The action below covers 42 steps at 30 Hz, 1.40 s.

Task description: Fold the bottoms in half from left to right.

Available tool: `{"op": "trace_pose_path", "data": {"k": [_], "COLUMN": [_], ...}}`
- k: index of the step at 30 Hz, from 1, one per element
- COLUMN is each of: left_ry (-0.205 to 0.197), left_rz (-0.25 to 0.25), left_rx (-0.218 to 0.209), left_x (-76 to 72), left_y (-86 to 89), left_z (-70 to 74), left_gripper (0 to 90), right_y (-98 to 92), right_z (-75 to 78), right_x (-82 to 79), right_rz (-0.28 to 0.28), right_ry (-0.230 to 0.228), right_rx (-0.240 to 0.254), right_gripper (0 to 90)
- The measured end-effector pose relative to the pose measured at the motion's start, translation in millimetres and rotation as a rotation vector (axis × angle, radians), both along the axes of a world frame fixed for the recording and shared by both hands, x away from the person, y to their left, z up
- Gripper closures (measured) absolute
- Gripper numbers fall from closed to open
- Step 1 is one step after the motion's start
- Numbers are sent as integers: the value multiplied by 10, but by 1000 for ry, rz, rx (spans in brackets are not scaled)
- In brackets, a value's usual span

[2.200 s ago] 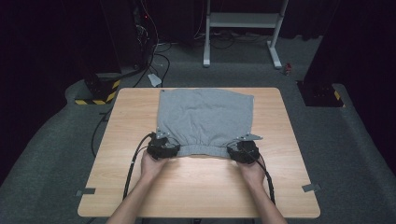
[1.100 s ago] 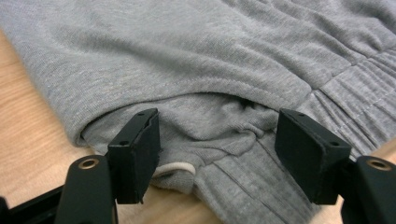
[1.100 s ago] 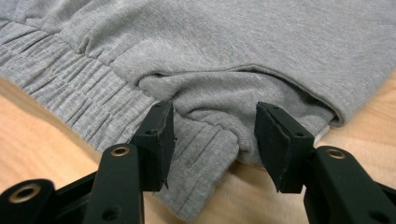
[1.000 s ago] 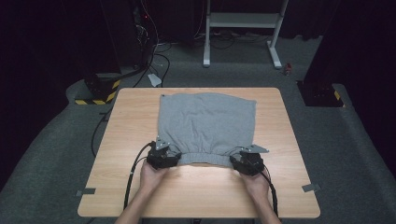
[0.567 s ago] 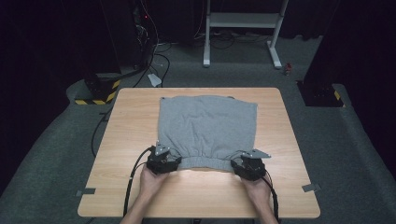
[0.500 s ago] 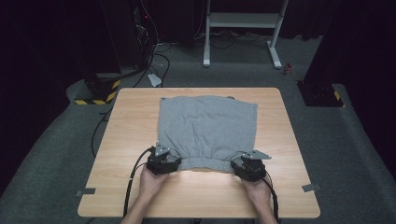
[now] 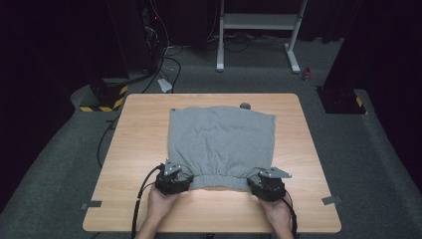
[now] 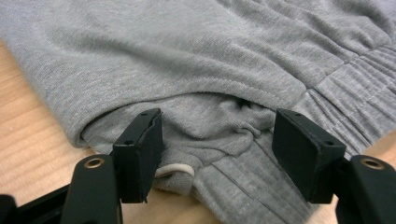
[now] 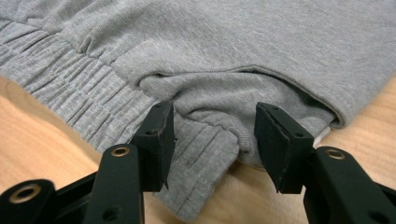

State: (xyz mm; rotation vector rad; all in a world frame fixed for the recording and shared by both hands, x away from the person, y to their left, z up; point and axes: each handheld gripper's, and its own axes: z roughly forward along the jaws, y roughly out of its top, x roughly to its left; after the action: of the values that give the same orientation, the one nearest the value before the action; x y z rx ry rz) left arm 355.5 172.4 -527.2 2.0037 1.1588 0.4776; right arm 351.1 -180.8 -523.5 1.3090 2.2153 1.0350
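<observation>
A grey sweat garment lies flat on the wooden table, its ribbed elastic band toward me. My left gripper sits at the garment's near left corner. In the left gripper view it stands open, with bunched fabric and a white loop between the jaws. At the near right corner is my right gripper. The right gripper view shows it open too, the jaws on either side of a fold of fabric beside the ribbed band.
A small dark round object pokes out at the garment's far edge. Tape marks sit on the near table corners. Cables trail from the left gripper. On the floor behind are a white stand and a striped block.
Both grippers have moved toward the near edge of the table, and the garment's near edge has come along with them, so the garment lies closer to me.
</observation>
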Motion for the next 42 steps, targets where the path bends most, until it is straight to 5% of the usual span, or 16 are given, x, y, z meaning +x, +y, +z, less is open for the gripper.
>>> {"op": "trace_pose_path", "data": {"k": [22,34,42], "left_ry": [2,12,39], "left_rz": [-24,-40,-68], "left_rx": [-9,-13,29], "left_x": [-235,-398,-446], "left_y": [-7,-22,-49], "left_z": [-2,3,47], "left_gripper": [345,344,341], "right_y": [-34,-75,-94], "right_z": [-1,51,95], "right_x": [-236,-338,-372], "right_rz": [5,34,61], "right_ry": [0,48,97], "right_rx": [1,-22,-30], "right_gripper": [485,484,478]}}
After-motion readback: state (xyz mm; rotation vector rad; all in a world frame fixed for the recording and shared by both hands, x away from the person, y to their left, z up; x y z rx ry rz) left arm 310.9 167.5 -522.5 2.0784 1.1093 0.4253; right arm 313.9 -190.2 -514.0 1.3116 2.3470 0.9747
